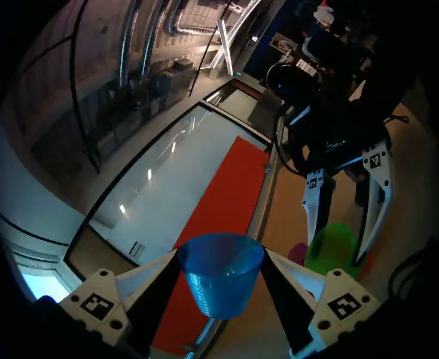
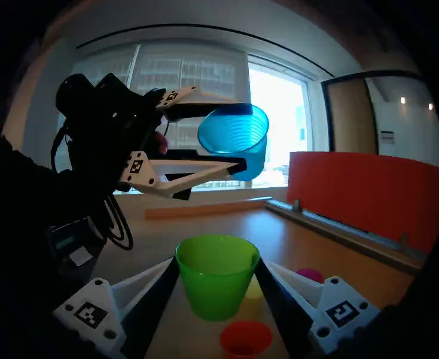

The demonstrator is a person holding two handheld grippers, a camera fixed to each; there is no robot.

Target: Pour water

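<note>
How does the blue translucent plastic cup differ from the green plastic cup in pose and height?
Pose: the blue translucent plastic cup, in the left gripper, is tipped sideways; the green plastic cup, in the right gripper, stands upright. Height: the blue cup is raised high above the wooden table; the green cup is low, near it. Both are tapered.

Clamped left hand-held gripper (image 1: 220, 258) hangs sideways above the clamped right hand-held gripper (image 2: 218, 263).

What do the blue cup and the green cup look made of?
Blue cup: probably plastic, translucent and glossy; light glows through its wall, and moulded rings show inside. Green cup: likely the same kind of plastic, smooth, slightly translucent; its rim glows faintly.
</note>
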